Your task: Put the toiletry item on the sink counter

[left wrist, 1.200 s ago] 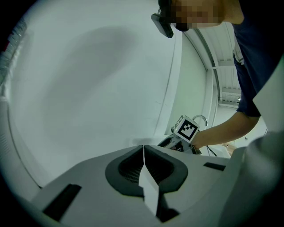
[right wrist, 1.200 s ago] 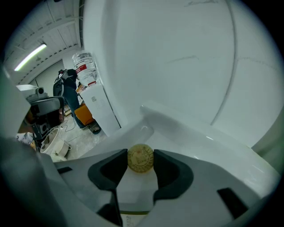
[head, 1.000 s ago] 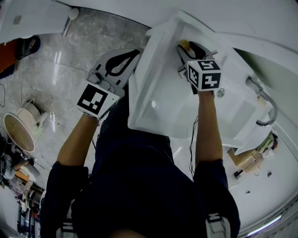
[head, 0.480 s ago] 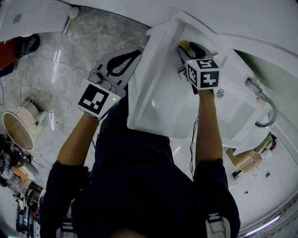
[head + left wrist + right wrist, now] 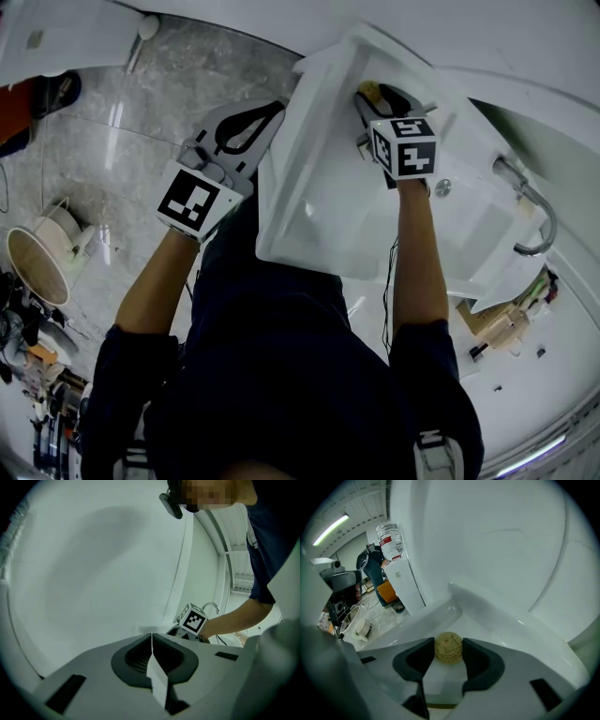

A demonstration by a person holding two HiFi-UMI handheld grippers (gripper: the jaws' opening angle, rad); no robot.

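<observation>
Head view puts the right gripper at about 1 o'clock, reaching over the far corner of the white sink counter. Its black jaws sit either side of a round soap, a tan disc. Right gripper view shows this more closely. The jaws are partly apart and closed in on the soap, one pad touching it at 9 o'clock and the other at 3 o'clock. The embossed flat face of the soap turns toward the camera, and its lower edge is at the white ledge; I cannot tell whether it rests there. At 10 o'clock in that view a water bottle stands on a white cabinet.

Back in the head view, the left gripper hangs at 11 o'clock over the grey marbled floor, just beside the sink's outer wall. Left gripper view shows its jaws pressed together with nothing between them. A curved faucet rises at 3 o'clock in the head view, beyond the basin.
</observation>
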